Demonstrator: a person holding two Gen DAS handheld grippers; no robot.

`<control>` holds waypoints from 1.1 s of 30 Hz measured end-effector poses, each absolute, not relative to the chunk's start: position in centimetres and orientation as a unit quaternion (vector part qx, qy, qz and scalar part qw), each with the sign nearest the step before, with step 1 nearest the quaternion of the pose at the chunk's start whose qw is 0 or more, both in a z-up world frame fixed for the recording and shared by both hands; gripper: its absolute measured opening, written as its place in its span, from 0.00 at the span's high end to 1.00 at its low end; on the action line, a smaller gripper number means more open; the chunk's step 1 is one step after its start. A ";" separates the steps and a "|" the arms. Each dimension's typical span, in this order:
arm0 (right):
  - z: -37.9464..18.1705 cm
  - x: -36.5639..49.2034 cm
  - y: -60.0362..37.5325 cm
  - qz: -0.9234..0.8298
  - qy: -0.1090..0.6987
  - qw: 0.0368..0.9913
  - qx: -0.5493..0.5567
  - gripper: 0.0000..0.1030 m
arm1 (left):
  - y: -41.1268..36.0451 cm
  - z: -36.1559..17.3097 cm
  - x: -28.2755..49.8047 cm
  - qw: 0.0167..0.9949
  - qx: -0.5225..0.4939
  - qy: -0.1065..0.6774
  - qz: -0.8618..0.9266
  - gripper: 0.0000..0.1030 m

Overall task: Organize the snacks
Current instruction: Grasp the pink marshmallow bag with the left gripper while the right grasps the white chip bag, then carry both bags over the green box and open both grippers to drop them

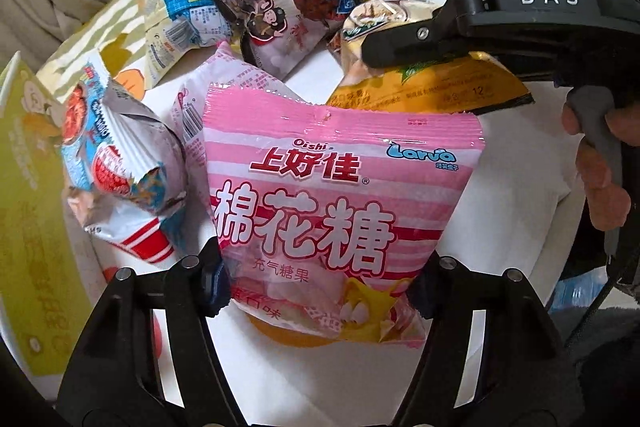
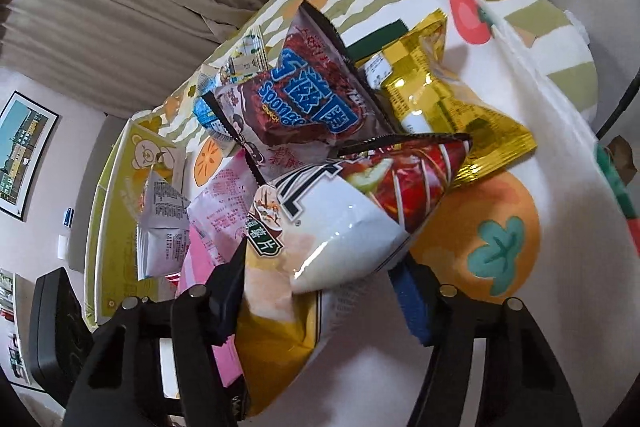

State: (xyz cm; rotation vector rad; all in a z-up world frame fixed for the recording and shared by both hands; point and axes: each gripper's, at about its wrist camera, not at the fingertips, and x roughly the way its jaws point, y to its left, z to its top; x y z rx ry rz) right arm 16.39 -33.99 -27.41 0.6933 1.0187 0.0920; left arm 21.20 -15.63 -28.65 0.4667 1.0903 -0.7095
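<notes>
My left gripper (image 1: pixel 320 287) is shut on a pink Oishi marshmallow bag (image 1: pixel 320 195) and holds it upright over the table. My right gripper (image 2: pixel 320 291) is shut on a white, red and yellow chip bag (image 2: pixel 344 223); it shows from the side in the left wrist view (image 1: pixel 400 43), with the chip bag (image 1: pixel 424 87) hanging under it. Behind lie loose snacks: a brown Sponge Crunch pack (image 2: pixel 312 99), a gold pack (image 2: pixel 440 107), a blue and white pack (image 1: pixel 184 15), a red and blue popcorn bag (image 1: pixel 120 163) and another pink bag (image 2: pixel 224 199).
The snacks lie on a white cloth with fruit prints (image 2: pixel 500 227) over a round table. A yellow-green box with a bear print (image 1: pixel 28 187) stands at the left edge. Beige curtains (image 2: pixel 120 7) hang behind. A hand (image 1: pixel 600 179) holds the right gripper's trigger.
</notes>
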 end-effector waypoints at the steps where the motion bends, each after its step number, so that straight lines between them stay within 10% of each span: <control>1: -27.2 16.0 -34.2 0.042 0.474 0.818 0.324 0.42 | -15.6 -28.5 21.1 0.772 0.214 0.502 -0.326 0.38; 33: -11.6 12.7 -31.8 0.131 0.388 0.890 0.200 0.42 | -7.9 -12.3 17.1 0.894 0.145 0.386 -0.175 0.38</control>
